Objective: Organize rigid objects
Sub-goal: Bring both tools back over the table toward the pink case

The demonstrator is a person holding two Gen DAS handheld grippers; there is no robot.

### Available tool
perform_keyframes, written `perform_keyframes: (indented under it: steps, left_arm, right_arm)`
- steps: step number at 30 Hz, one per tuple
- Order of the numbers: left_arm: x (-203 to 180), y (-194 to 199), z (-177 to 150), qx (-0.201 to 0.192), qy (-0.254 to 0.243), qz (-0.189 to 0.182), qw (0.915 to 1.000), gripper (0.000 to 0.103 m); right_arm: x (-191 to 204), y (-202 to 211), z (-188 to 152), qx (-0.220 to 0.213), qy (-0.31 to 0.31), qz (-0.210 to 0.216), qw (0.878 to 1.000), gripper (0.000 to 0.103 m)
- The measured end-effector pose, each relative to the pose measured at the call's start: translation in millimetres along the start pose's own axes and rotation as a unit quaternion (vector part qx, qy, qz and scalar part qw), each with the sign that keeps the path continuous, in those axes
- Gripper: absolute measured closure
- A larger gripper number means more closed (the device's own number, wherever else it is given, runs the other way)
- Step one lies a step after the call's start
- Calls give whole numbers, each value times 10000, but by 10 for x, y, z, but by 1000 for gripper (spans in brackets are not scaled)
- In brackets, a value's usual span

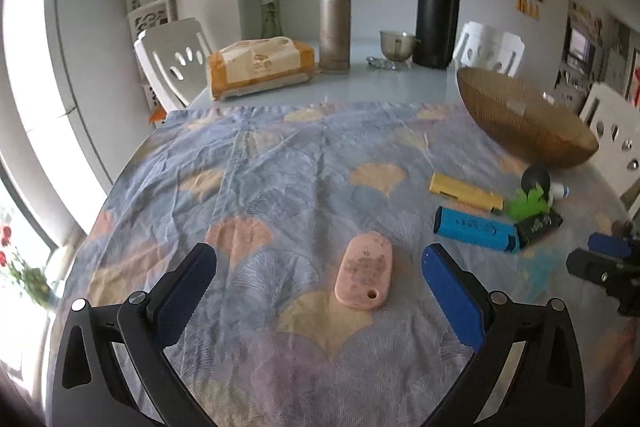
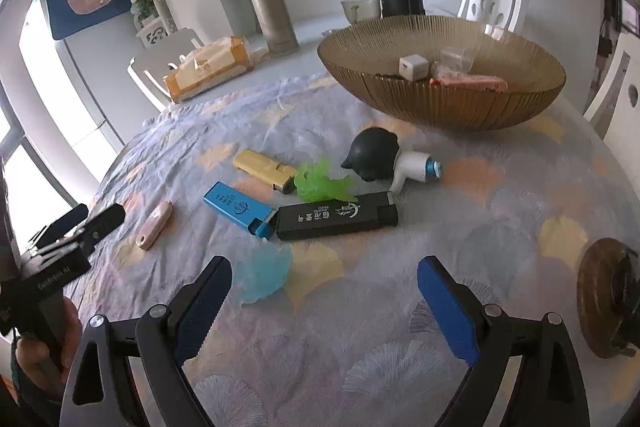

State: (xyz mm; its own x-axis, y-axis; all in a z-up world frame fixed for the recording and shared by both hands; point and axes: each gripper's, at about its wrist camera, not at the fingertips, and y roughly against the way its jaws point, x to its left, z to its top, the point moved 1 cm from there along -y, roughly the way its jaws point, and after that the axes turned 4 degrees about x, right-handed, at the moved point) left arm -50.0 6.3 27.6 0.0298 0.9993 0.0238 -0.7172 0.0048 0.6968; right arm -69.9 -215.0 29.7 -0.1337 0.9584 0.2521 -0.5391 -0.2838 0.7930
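Observation:
My left gripper [image 1: 319, 259] is open and empty, just short of a flat pink tag [image 1: 365, 275] lying on the patterned cloth [image 1: 260, 187]; the tag also shows in the right wrist view [image 2: 155, 225]. My right gripper [image 2: 324, 273] is open and empty, above a pale blue piece [image 2: 264, 277]. Ahead of it lie a blue lighter [image 2: 239, 209], a black lighter [image 2: 338, 216], a yellow lighter [image 2: 264, 171], a green toy [image 2: 322, 183] and a black and white figure [image 2: 376, 157]. An amber glass bowl [image 2: 440, 103] holds a white cube [image 2: 412, 67] and a pink item [image 2: 472, 81].
At the table's far side stand a tissue pack [image 1: 260, 67], a gold flask [image 1: 334, 29], a tall black flask [image 1: 437, 3], a small cup [image 1: 396, 45] and a flower vase [image 1: 272, 7]. White chairs [image 1: 172, 63] surround the table. A brown round object [image 2: 604, 295] lies at the right.

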Motion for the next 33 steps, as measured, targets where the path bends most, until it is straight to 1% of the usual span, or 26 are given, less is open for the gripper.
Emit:
perform_keyframes:
  steps: [4, 10, 16, 21, 26, 28, 29, 31, 33]
  left_arm:
    - [-34, 7, 3, -8, -91, 72, 9999, 1]
    - [-40, -1, -5, 59, -77, 95, 9999, 1]
    - [-49, 0, -9, 41, -109, 28, 9999, 1]
    - [-98, 0, -21, 46, -245, -10, 9997, 1]
    - [-228, -10, -44, 157, -625, -299, 9975, 1]
    - [-264, -53, -40, 301, -713, -376, 9963, 1]
    - [-269, -109, -32, 470, -719, -360, 9957, 3]
    - [-251, -191, -12, 688, -644, -370, 9949, 19]
    - [-219, -287, 11, 929, -499, -427, 9935, 20]
  right_arm:
    - [-48, 2, 0, 29, -117, 127, 9998, 10]
    - [-148, -23, 16, 96, -368, 294, 9988, 10]
    - [-238, -6, 10, 86, -581, 554, 9967, 10]
    - [-159, 22, 9, 32, -403, 501, 9979, 10]
    - [-48, 63, -1, -53, -102, 497, 9987, 10]
    - [-28, 59, -4, -49, -48, 482, 9988, 10]
    - [-16, 54, -5, -37, -24, 462, 9989, 10]
    - [2, 48, -9, -26, 17, 457, 9989, 10]
    - [28, 43, -13, -24, 73, 427, 9991, 10]
